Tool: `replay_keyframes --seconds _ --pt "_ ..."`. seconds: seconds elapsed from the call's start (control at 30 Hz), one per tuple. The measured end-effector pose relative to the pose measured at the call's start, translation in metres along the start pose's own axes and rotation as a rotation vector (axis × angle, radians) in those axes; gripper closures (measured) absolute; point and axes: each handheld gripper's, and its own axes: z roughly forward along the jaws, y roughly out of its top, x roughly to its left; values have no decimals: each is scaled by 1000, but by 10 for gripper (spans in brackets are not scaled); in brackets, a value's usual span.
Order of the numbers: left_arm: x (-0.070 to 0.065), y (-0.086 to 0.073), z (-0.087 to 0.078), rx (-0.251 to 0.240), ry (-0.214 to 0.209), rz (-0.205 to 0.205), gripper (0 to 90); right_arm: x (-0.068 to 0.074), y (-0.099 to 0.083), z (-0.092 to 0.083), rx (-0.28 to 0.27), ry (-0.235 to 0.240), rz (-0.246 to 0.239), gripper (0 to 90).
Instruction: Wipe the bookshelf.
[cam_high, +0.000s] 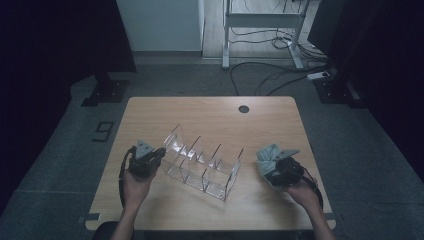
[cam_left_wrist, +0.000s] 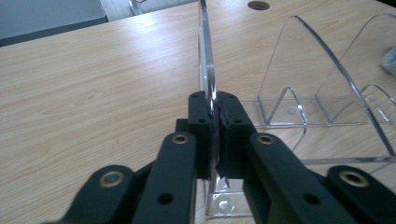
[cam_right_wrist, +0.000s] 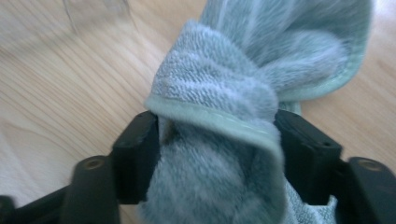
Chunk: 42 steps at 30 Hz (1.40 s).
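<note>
Risk: your left gripper (cam_left_wrist: 215, 140) is clamped on the clear rack (cam_high: 202, 165) end wall, while your right gripper (cam_right_wrist: 217, 154) loosely brackets the towel (cam_right_wrist: 243, 93) (bunched), which may snag.

Both forearms come in from the near edge of the table, well apart. The left hand (cam_high: 134, 182) holds the left gripper (cam_high: 159, 155) low and level, pointing right, its jaws closed tight on a thin edge, pads (cam_left_wrist: 201, 122) almost meeting. The right hand (cam_high: 299, 186) holds the right gripper (cam_high: 264, 162) pointing left and away, its jaws standing apart with soft cloth bunched between them.
</note>
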Motion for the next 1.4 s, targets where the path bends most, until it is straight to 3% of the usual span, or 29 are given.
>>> replay_keyframes --seconds 0.23,0.37,0.6,0.8,1.0,1.4 --pt "-4 3 -3 -18 -14 21 566 -2 5 -18 -106 19 16 260" --pt "-4 5 -9 -23 -29 17 471 0 8 -22 -129 22 3 258" --pt "-7 11 -24 -28 -51 21 296 9 16 -28 -192 72 -20 253" --pt "-15 14 -36 -39 -85 31 265 18 25 -34 -241 117 -55 251" --pt "-27 11 -37 -20 -142 40 253 25 32 -35 -262 141 -75 251" --pt "-34 -4 -35 34 -159 44 219 39 52 -31 -278 192 -117 240"
